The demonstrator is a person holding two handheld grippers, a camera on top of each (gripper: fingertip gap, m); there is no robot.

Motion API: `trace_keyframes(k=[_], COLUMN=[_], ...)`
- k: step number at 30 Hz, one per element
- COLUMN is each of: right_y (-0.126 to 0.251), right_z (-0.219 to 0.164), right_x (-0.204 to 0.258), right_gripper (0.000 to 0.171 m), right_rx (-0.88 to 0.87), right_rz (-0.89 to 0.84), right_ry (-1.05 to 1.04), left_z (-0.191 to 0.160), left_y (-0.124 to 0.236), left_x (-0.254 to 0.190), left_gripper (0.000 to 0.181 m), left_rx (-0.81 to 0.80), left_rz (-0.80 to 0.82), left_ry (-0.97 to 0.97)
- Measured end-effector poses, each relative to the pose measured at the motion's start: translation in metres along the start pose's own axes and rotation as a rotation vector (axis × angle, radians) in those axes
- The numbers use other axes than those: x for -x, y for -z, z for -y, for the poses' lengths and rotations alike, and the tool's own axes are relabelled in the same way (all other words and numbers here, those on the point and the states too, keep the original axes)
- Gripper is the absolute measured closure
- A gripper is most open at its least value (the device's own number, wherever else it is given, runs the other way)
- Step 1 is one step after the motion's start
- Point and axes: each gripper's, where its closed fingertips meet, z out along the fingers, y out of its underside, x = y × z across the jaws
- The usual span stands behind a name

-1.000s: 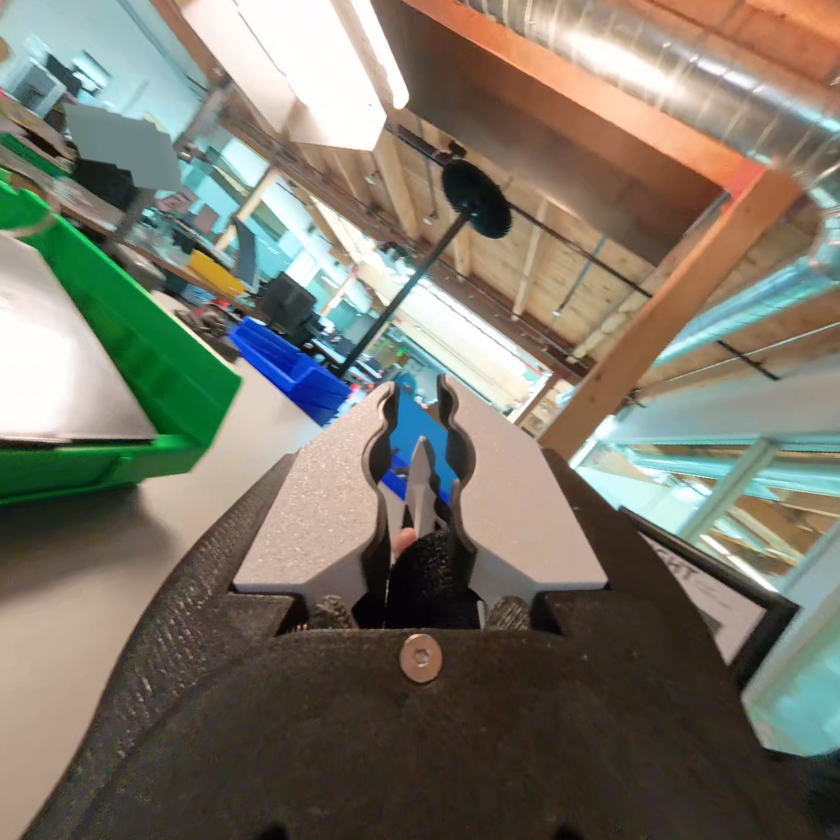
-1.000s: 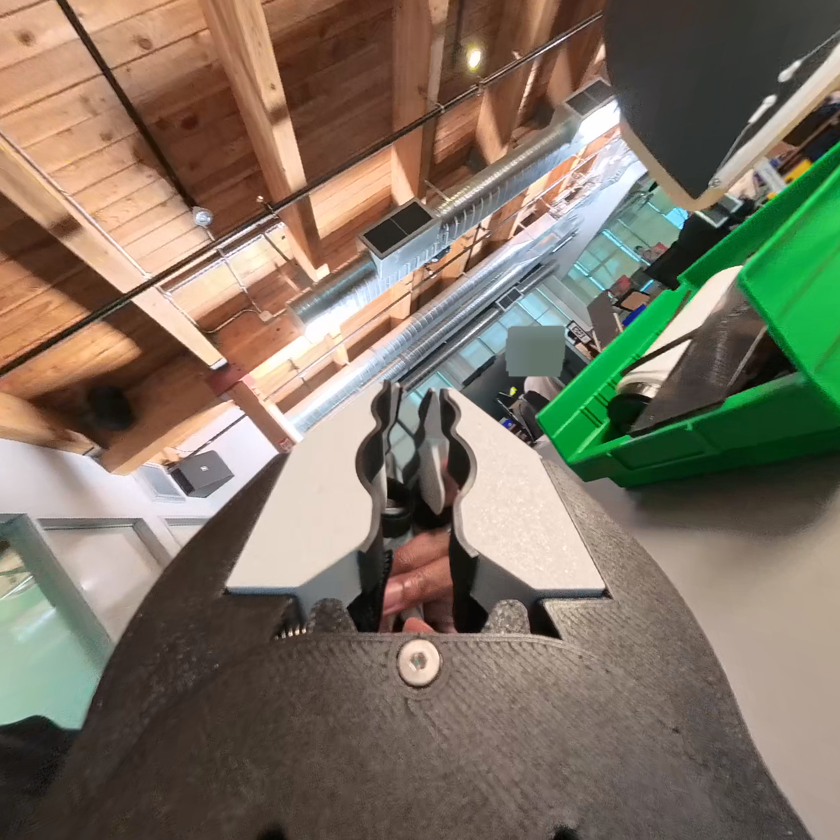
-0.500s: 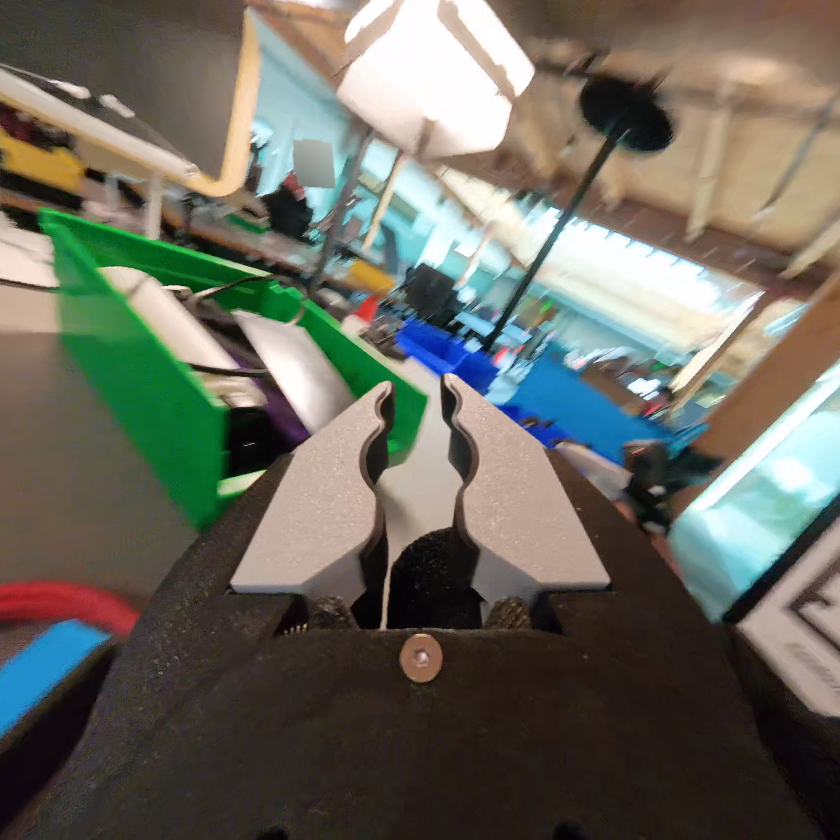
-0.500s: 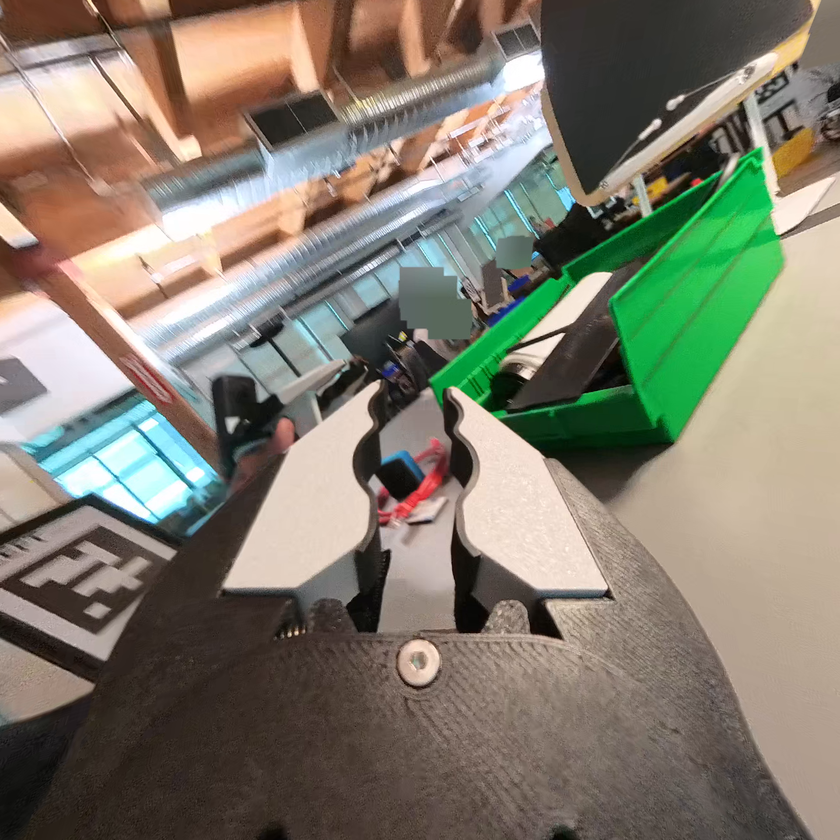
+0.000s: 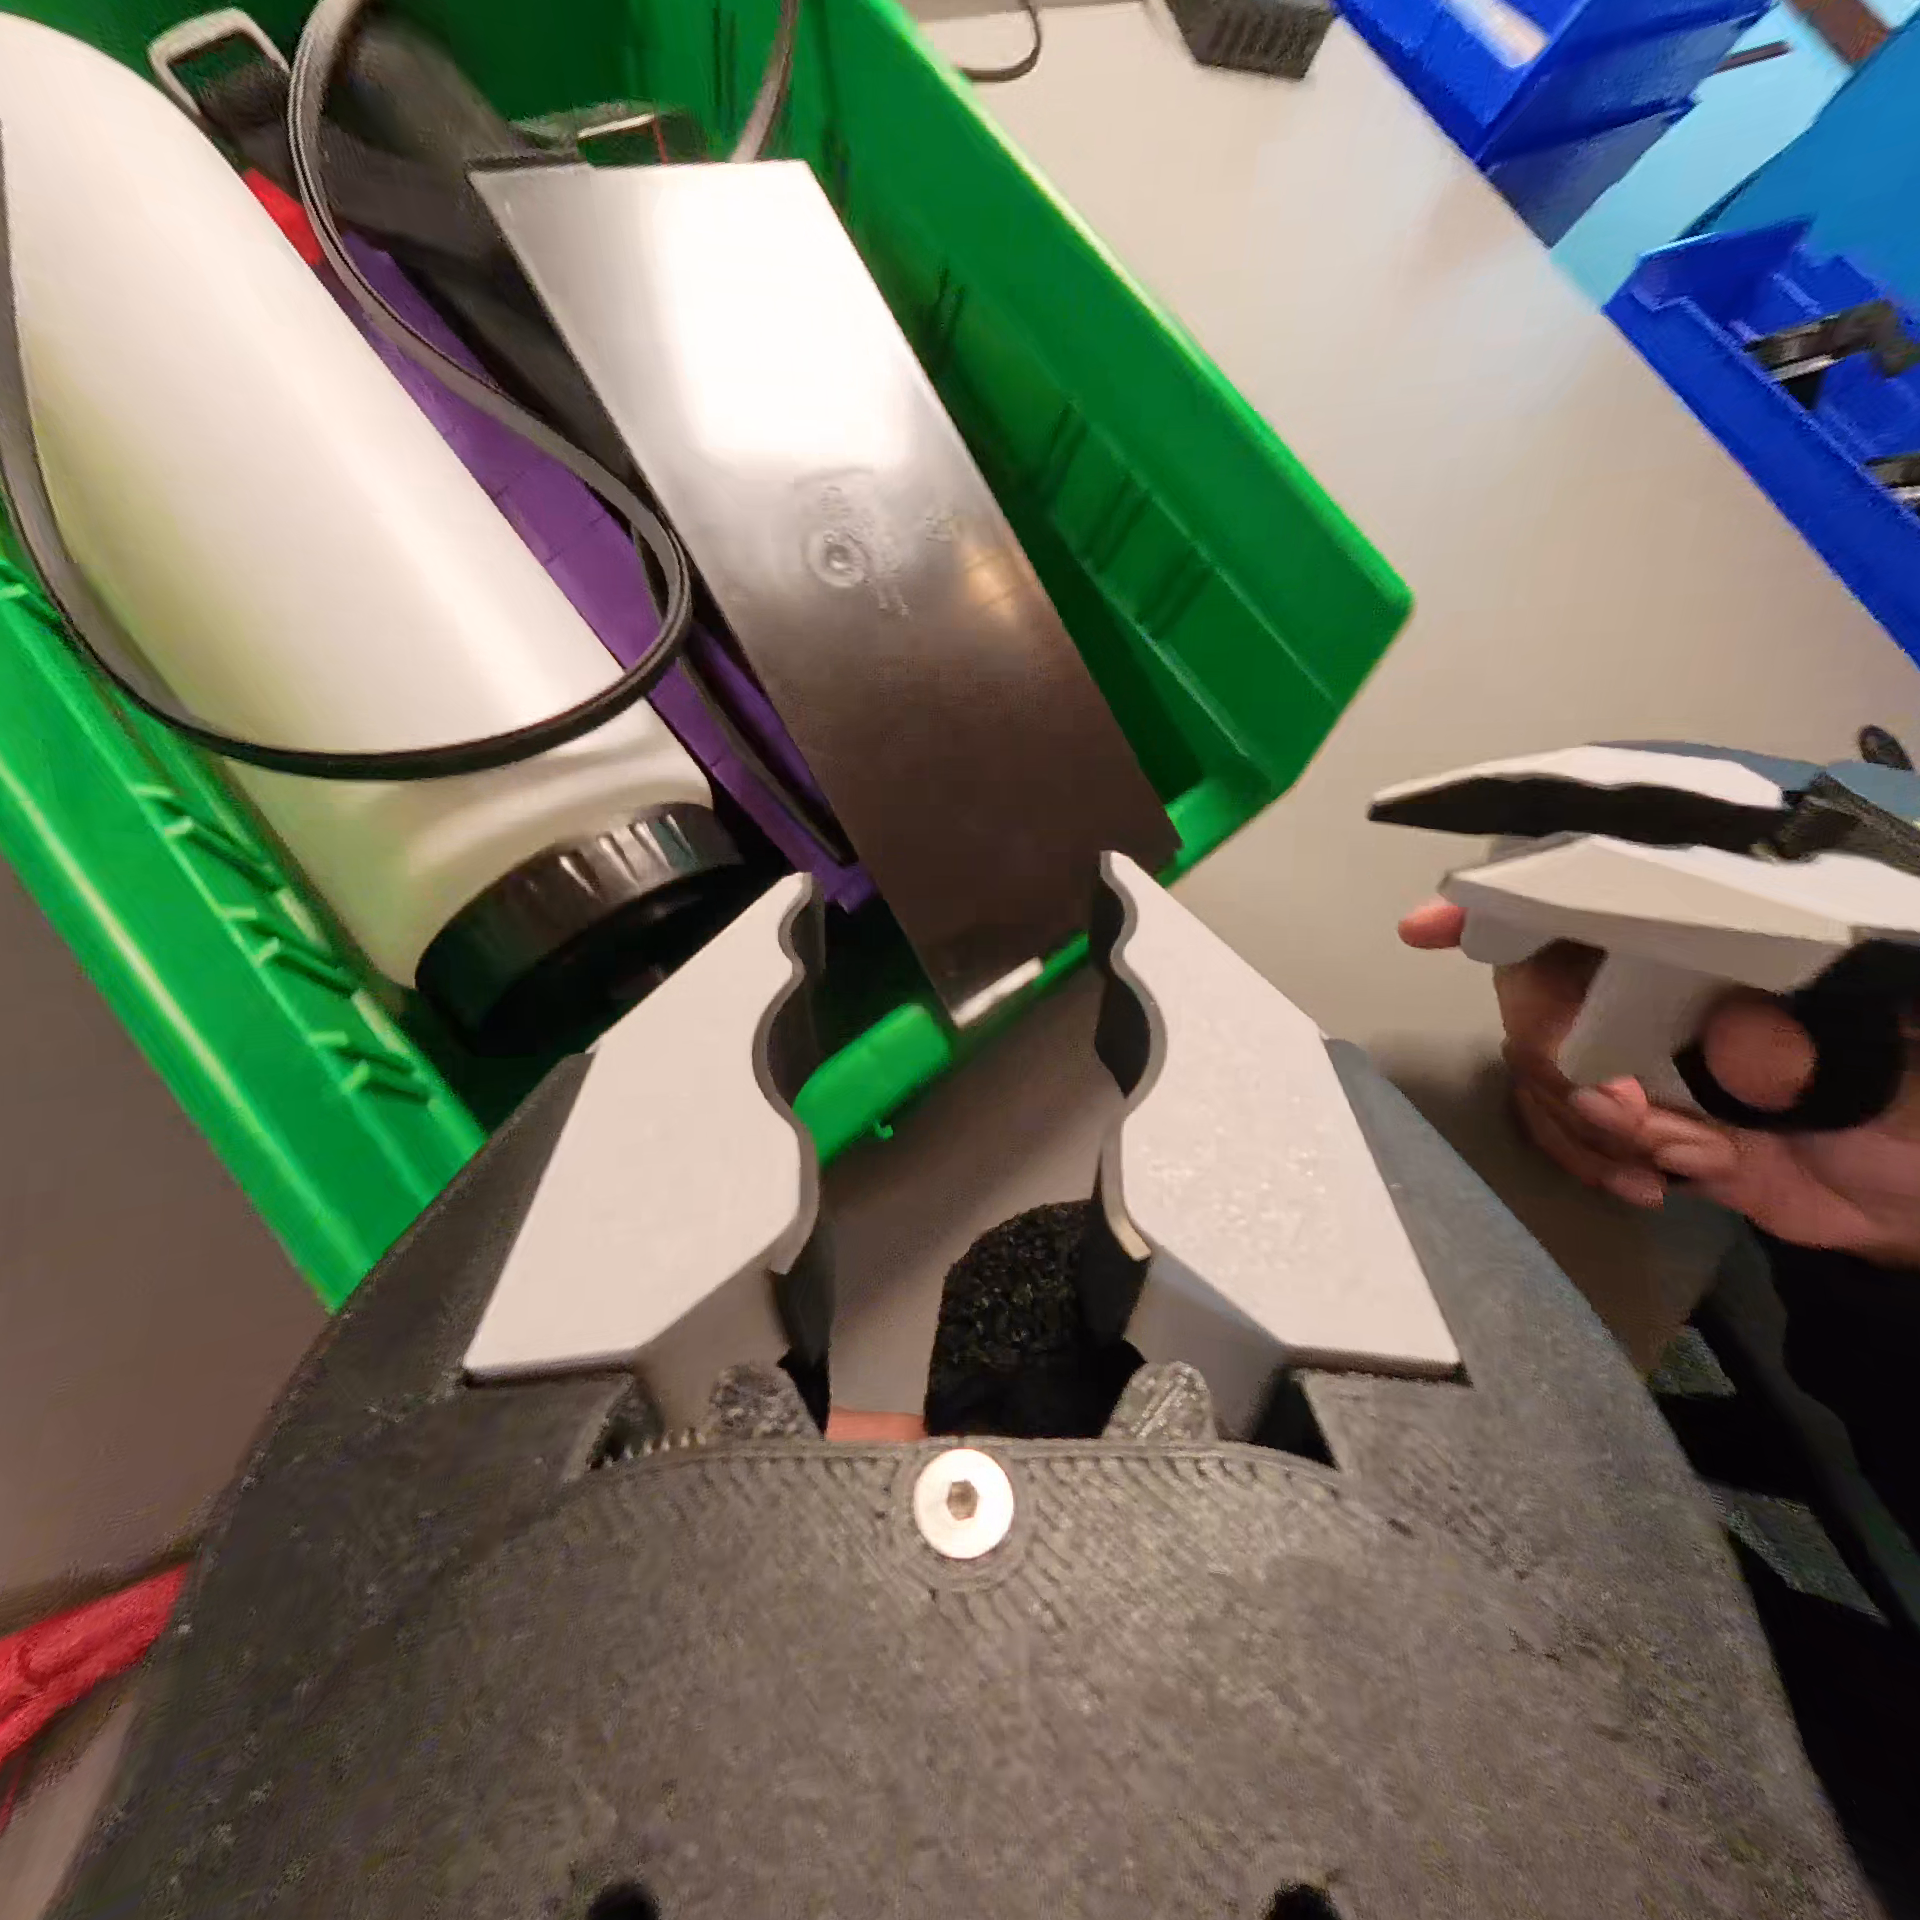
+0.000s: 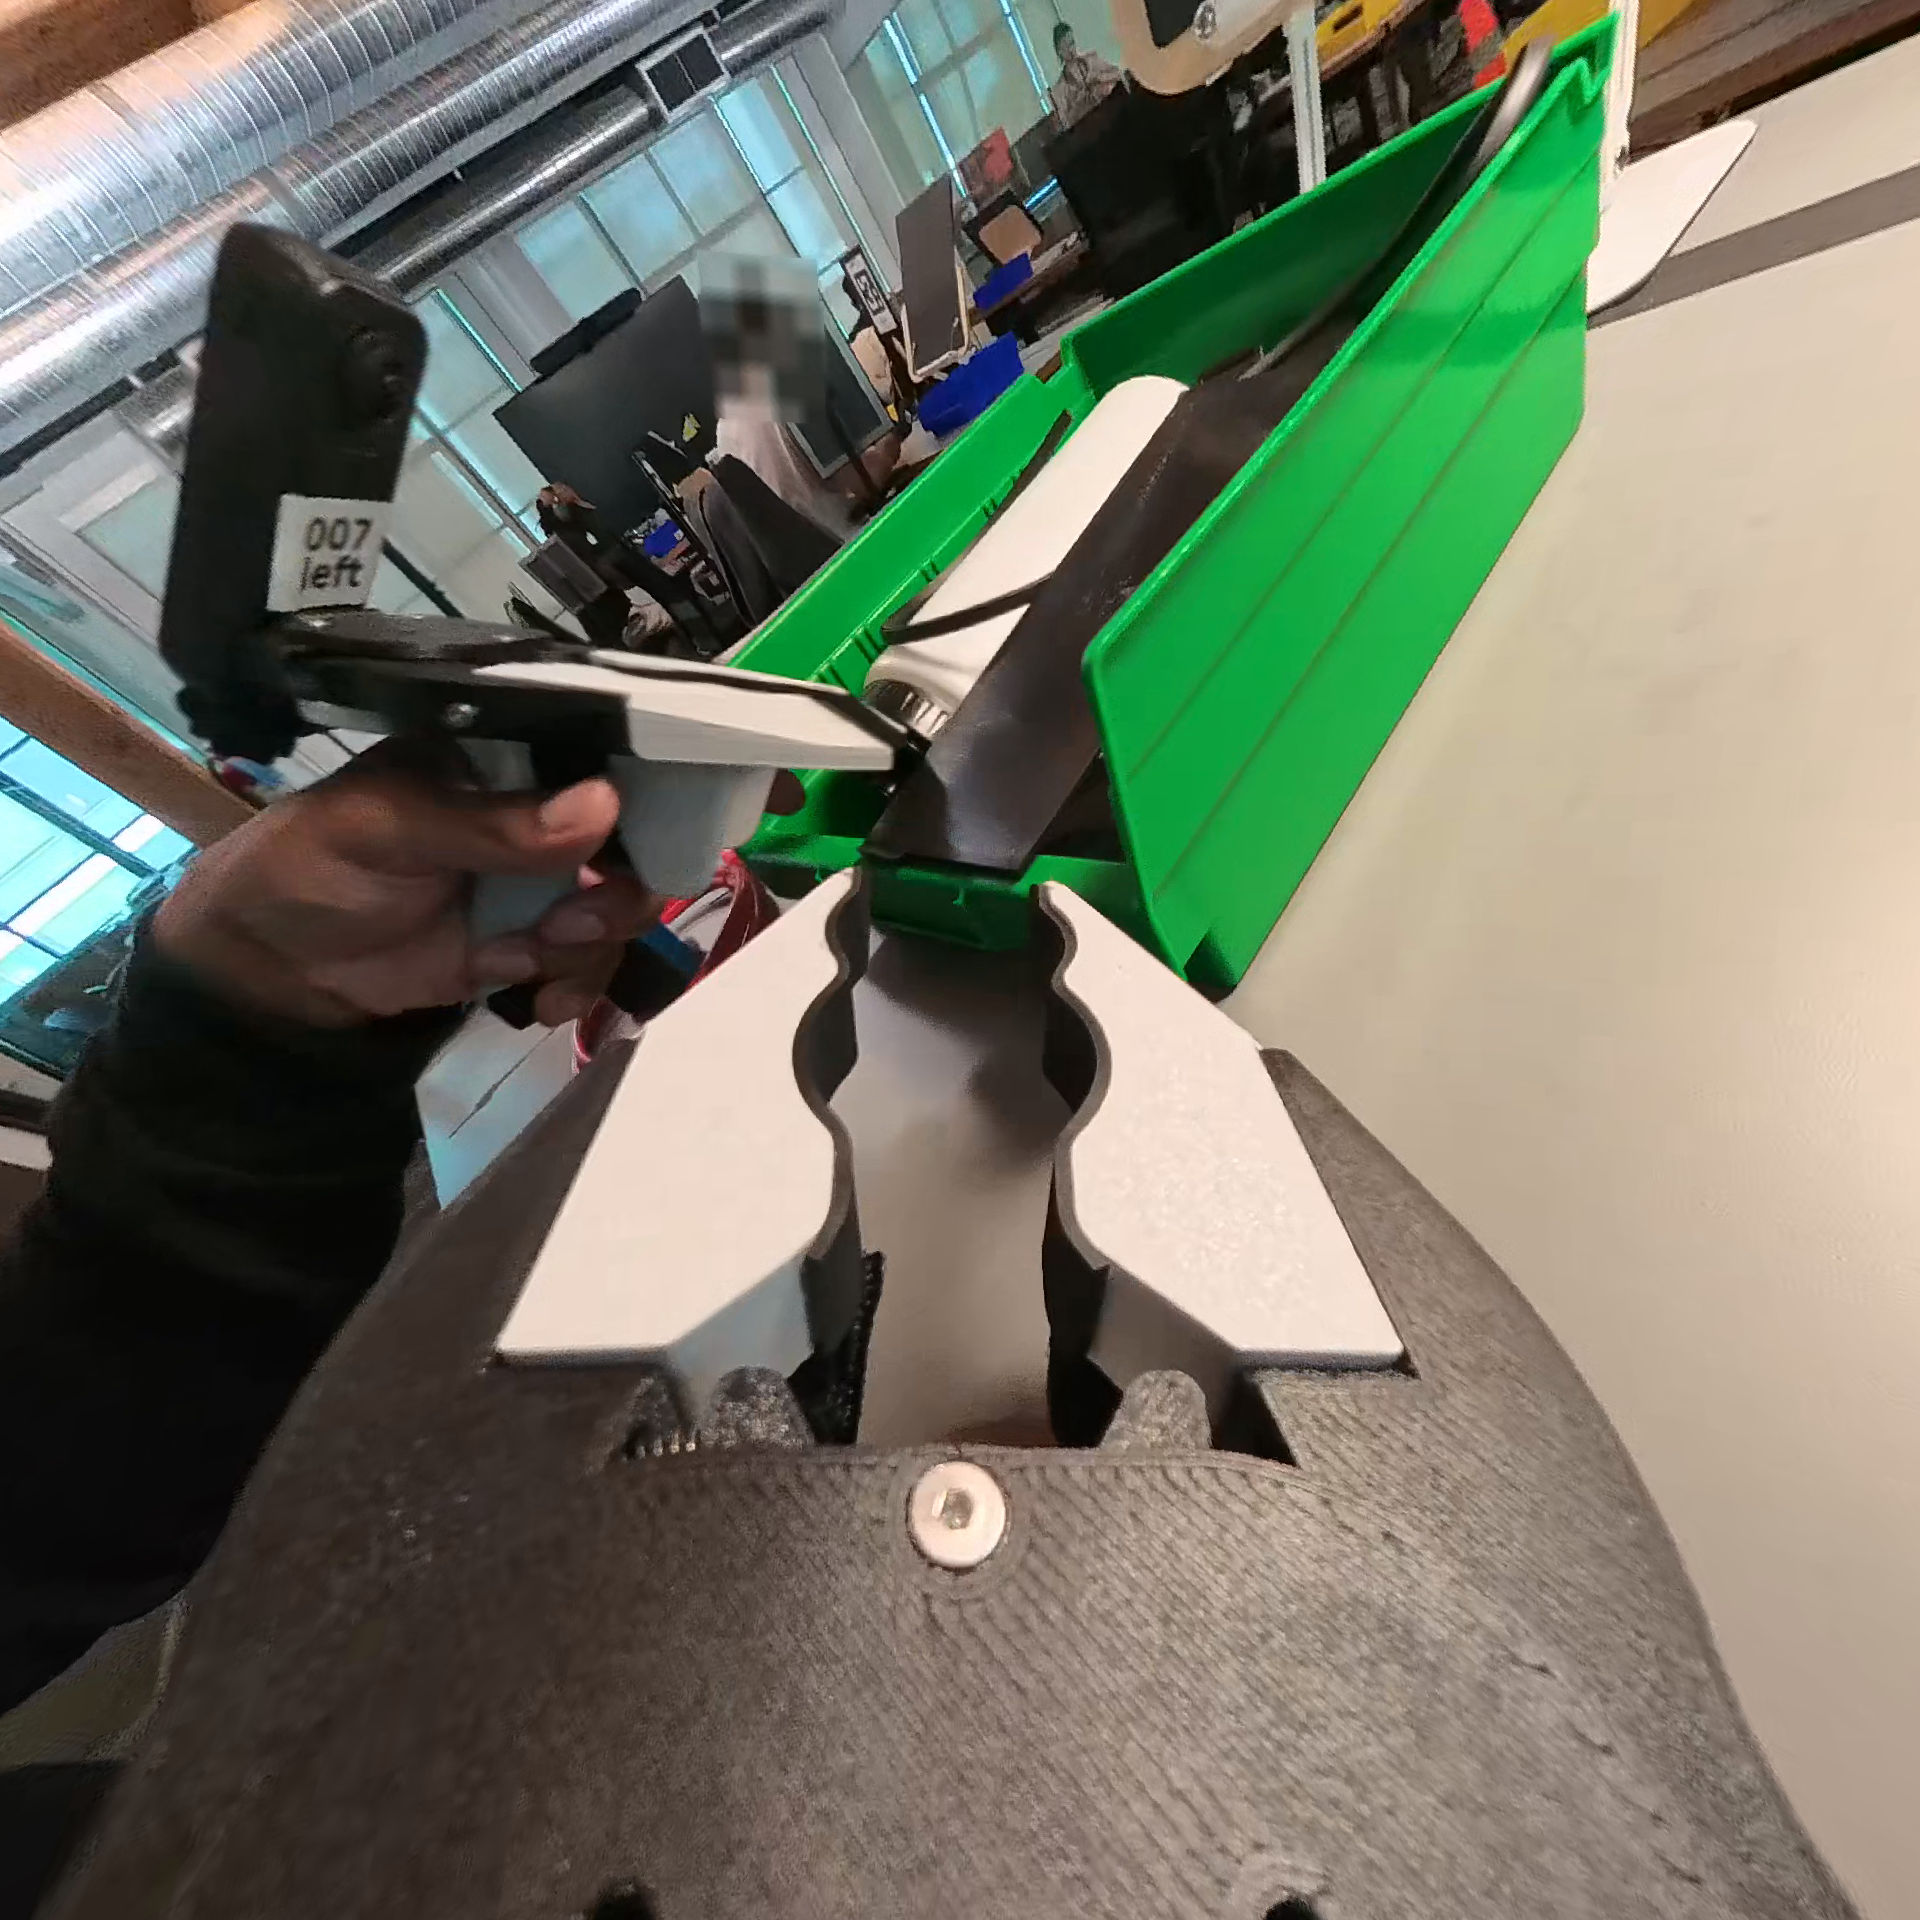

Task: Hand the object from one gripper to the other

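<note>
Left gripper (image 5: 951,914), jaws apart, over green bin (image 5: 1195,582); right gripper (image 5: 1413,862) beside

Dark flat panel (image 5: 831,520) slanted in green bin (image 5: 1195,540)

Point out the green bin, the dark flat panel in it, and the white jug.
green bin (image 5: 1174,540): left wrist view, bare inner side wall.
dark flat panel (image 5: 831,499): left wrist view, middle of its glossy face.
white jug (image 5: 281,499): left wrist view, middle of its body.
</note>
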Motion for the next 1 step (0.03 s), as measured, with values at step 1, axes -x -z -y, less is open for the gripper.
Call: trace_keyframes(k=[1], right_y=[-0.0008], right_z=[-0.0003], right_x=[-0.0011], right_gripper=[0.139], right_rx=[0.005], right_rz=[0.003], right_ry=[-0.012], left_z=[0.002], left_y=[-0.0063], left_x=[0.0041], left_gripper=[0.129], left_rx=[0.015], left_rz=[0.012], left_ry=[0.017])
